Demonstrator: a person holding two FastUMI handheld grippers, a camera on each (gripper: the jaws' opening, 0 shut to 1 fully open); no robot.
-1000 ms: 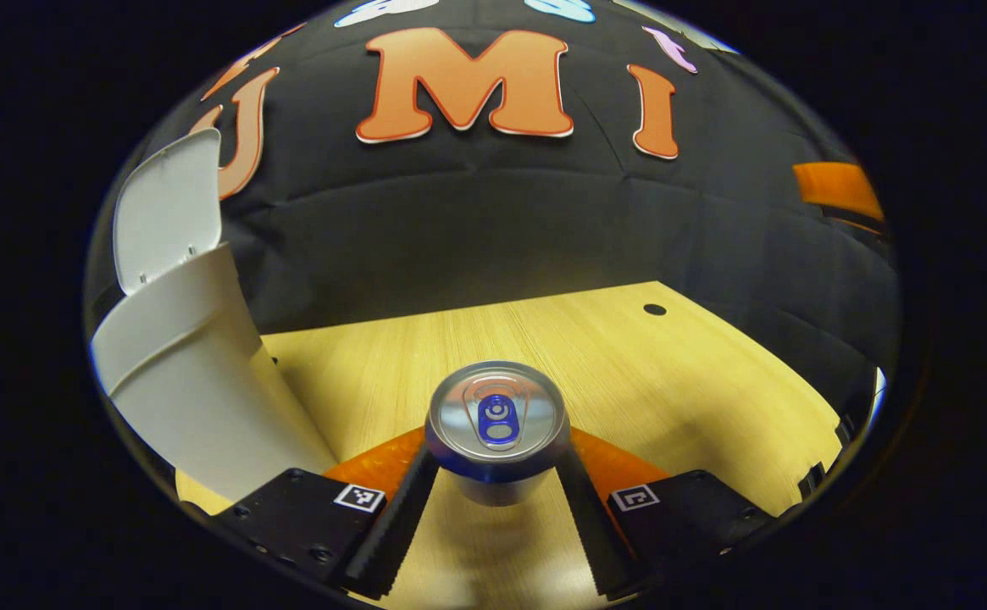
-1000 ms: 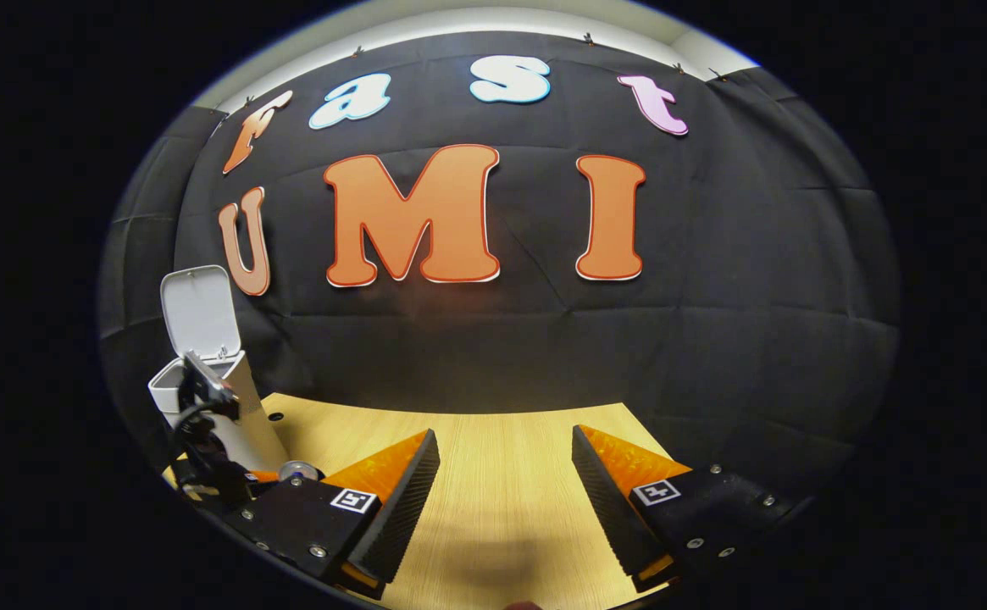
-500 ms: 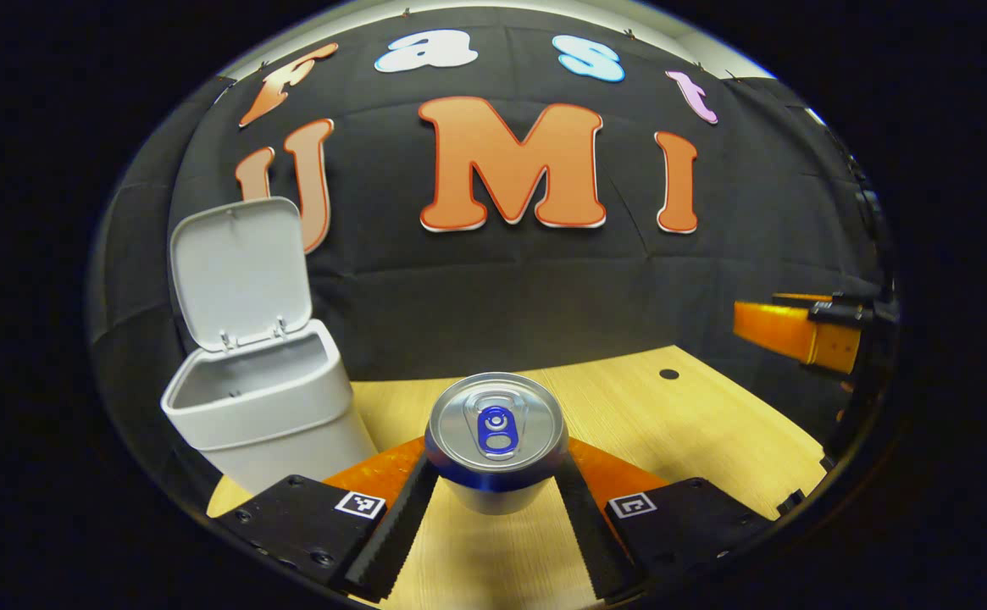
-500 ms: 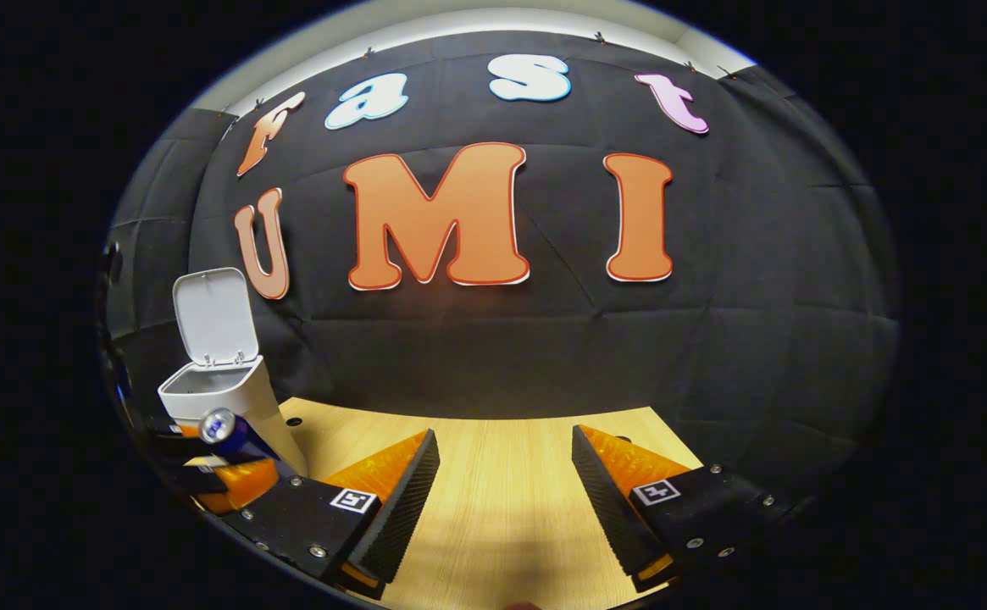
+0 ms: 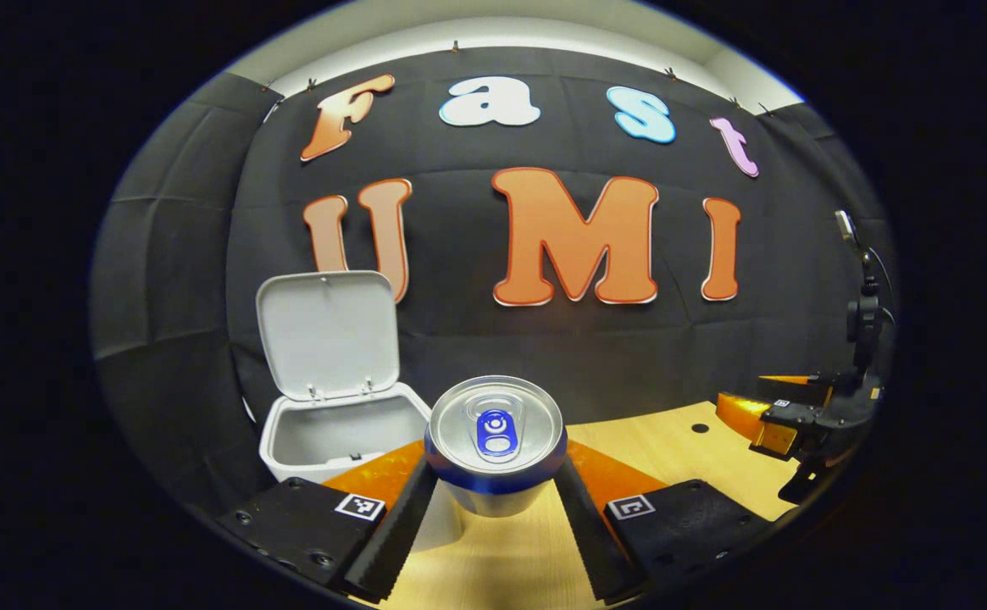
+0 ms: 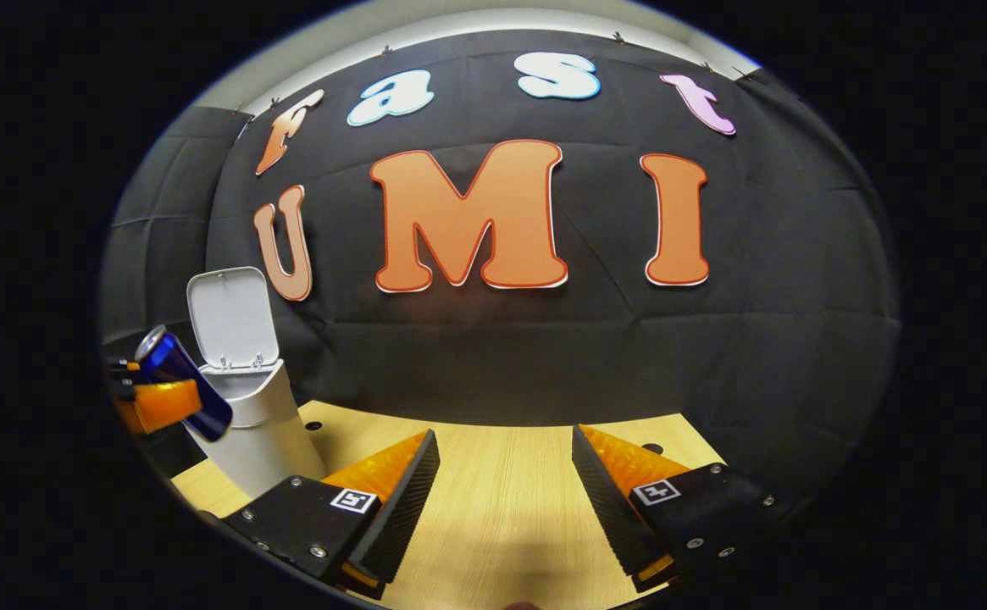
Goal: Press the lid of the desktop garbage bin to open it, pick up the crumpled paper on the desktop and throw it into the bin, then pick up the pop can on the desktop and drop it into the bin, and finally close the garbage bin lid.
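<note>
Pale wooden tabletop (image 6: 501, 508) before a black cloth wall. Left gripper (image 5: 493, 500): jaws clamped on the pop can (image 5: 496, 440), one finger on each side; can lifted clear of the tabletop, silver top, blue tab and blue rim band, no legible writing. White garbage bin (image 5: 336, 432), ahead-left of those jaws, lid (image 5: 328, 335) upright. Right gripper (image 6: 501, 491): jaws wide, holding nothing.

Glossy metal pop can (image 5: 496, 440)
</note>
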